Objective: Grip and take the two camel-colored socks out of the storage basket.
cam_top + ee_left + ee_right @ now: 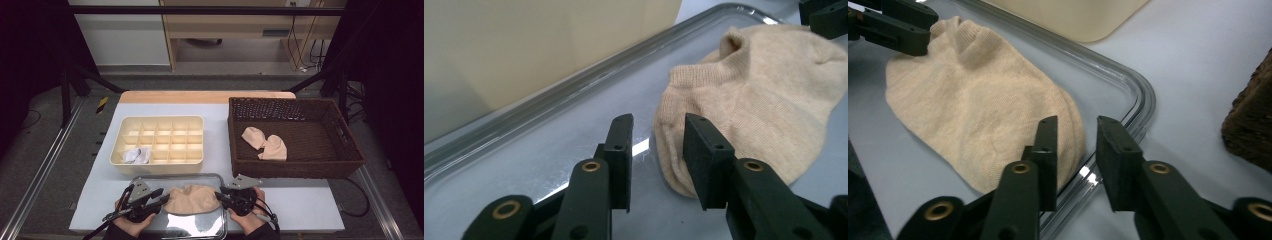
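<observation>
A beige sock (192,199) lies flat on a shiny metal tray (170,176) at the table's front edge. My left gripper (162,198) sits at the sock's left end, my right gripper (220,196) at its right end. In the left gripper view the left gripper (658,135) is open, and the sock (764,100) edge lies just past the right jaw on the tray (549,135). In the right gripper view the right gripper (1077,137) is open over the tray rim (1143,95), with the sock (973,110) beside its left jaw. Neither pair of pads presses on the cloth.
A cream divided organizer (157,142) stands behind the tray with a white sock bundle (136,156) in its front left cell. A dark wicker basket (345,165) at the right holds two beige socks (265,143). White tabletop (300,200) lies beside my right hand.
</observation>
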{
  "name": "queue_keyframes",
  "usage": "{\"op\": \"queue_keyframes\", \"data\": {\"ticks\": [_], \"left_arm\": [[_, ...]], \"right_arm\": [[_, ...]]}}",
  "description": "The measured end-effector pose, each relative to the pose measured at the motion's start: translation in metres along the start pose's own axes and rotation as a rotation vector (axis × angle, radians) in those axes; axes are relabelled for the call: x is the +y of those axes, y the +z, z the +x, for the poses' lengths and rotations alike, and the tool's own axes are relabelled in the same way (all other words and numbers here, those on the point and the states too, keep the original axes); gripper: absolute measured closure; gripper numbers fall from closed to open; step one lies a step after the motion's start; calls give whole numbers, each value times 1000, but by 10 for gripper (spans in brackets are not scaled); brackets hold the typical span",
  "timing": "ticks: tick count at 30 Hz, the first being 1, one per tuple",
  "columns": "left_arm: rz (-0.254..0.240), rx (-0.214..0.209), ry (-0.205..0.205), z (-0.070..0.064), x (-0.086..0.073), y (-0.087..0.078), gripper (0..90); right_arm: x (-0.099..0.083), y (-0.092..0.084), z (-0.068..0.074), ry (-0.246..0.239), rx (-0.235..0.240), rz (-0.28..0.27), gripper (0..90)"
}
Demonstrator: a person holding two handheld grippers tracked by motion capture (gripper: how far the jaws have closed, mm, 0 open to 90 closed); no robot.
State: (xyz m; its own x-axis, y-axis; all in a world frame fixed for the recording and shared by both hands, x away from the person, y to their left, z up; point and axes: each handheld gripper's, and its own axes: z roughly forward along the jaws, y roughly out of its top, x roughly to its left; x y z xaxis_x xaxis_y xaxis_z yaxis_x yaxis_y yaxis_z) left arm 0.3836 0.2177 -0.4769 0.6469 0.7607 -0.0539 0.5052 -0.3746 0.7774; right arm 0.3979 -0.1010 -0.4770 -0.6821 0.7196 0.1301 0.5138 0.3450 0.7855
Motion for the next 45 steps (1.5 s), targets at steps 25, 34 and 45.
{"op": "queue_keyframes", "data": {"ticks": [25, 34, 45], "left_arm": [[18, -40, -1, -17, 0, -10, 869], [-33, -50, 7, -19, 0, -5, 813], [-148, -36, 14, -15, 14, -20, 679]], "right_arm": [[1, -2, -4, 19, 21, 25, 869], [0, -2, -8, -12, -41, 13, 807], [-1, -22, -20, 36, -12, -95, 657]]}}
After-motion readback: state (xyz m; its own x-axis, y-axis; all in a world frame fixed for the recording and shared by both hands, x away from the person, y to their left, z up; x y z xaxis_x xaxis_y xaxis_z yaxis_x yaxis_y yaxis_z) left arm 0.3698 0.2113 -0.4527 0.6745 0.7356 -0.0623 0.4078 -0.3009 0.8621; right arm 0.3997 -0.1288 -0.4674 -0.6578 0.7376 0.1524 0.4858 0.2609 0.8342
